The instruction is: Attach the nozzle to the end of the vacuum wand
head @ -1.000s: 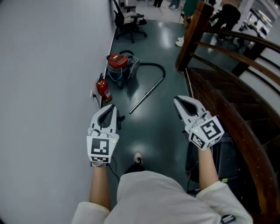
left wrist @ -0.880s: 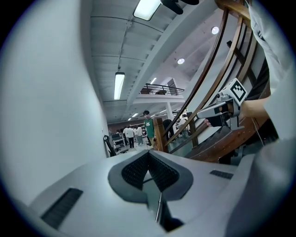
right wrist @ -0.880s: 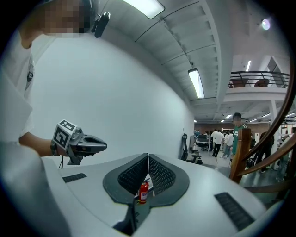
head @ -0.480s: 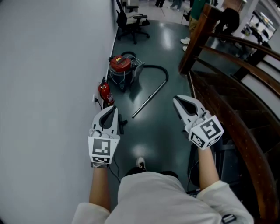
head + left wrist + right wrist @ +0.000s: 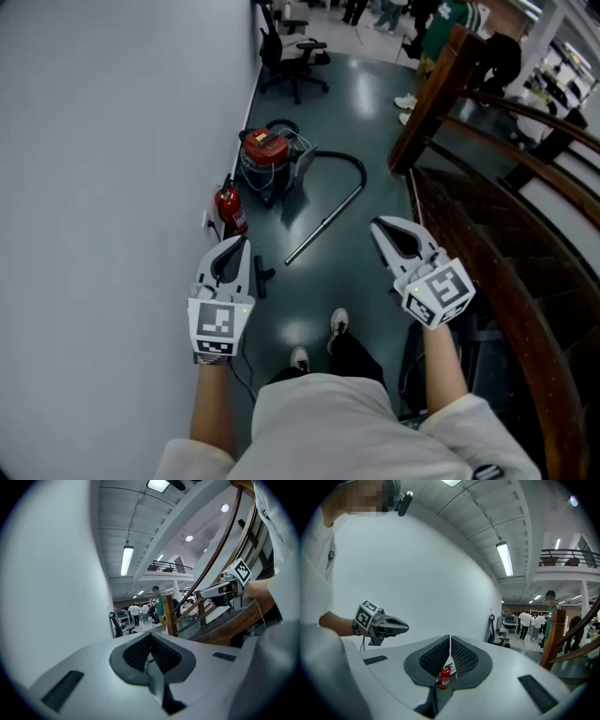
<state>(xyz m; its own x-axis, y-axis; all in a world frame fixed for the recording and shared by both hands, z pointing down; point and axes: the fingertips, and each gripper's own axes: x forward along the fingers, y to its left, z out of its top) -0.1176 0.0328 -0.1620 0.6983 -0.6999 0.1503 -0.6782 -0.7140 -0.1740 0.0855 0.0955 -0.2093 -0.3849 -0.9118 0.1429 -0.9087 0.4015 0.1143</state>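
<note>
While the left gripper (image 5: 240, 242) and right gripper (image 5: 378, 226) are both clenched on nothing, the slim metal wand (image 5: 323, 226) lies on the glossy dark floor (image 5: 370, 112). A curved black hose (image 5: 343, 160) joins it to a red drum vacuum (image 5: 267, 153). What seems to be the small black nozzle (image 5: 262, 277) lies near the wand's free end. The smooth tube could roll when pushed, and a foot could kick the nozzle.

Head view steeply down on floor (image 5: 347, 253), gripper views level, sharing far stair post (image 5: 169, 616)
</note>
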